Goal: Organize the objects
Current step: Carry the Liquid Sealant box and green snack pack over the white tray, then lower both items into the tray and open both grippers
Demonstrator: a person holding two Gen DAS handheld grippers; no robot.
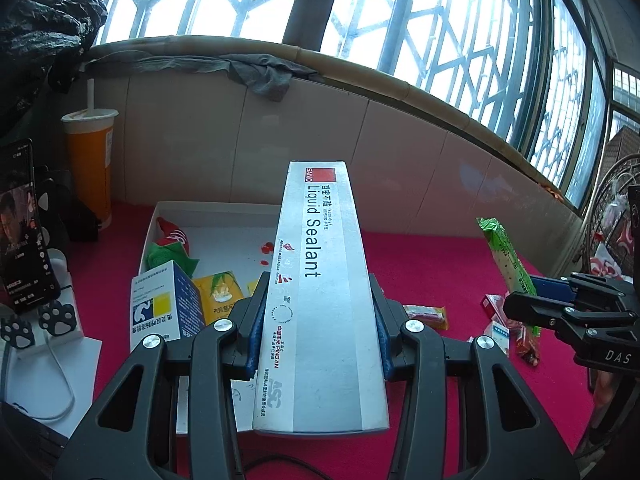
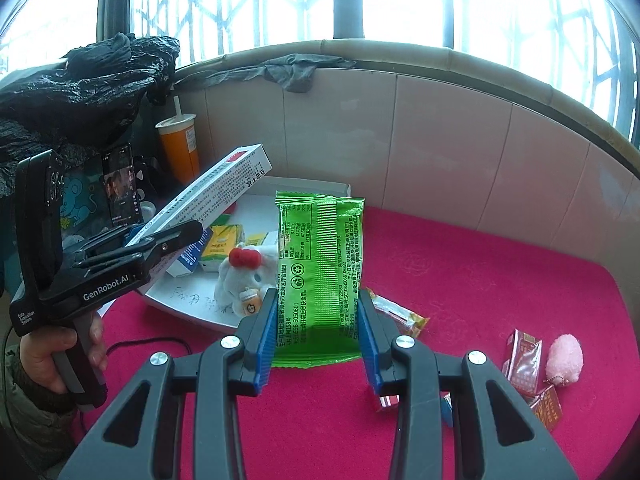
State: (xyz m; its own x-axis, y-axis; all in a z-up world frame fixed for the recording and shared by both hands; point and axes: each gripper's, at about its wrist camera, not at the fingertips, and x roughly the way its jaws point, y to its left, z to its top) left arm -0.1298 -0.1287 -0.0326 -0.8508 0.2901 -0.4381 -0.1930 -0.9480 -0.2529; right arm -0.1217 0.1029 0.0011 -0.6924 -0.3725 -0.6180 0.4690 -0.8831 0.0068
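My left gripper (image 1: 318,332) is shut on a long silver Liquid Sealant box (image 1: 320,280) and holds it raised above the white tray (image 1: 168,208). The box also shows in the right wrist view (image 2: 216,196), tilted over the tray (image 2: 316,188). My right gripper (image 2: 318,320) is shut on a green snack packet (image 2: 320,264), held upright above the red cloth; it also shows in the left wrist view (image 1: 506,256). In the tray lie a blue-and-white box (image 1: 164,304), a yellow carton (image 1: 220,292), a red-and-green plush (image 1: 172,244) and a white plush (image 2: 244,276).
Small packets (image 2: 524,364) and a pink plush ball (image 2: 564,358) lie on the red cloth (image 2: 480,280) at the right. An orange drink cup (image 1: 90,160), a phone on a stand (image 1: 20,224) and a black bag (image 2: 80,84) stand at the left. A tiled wall runs behind.
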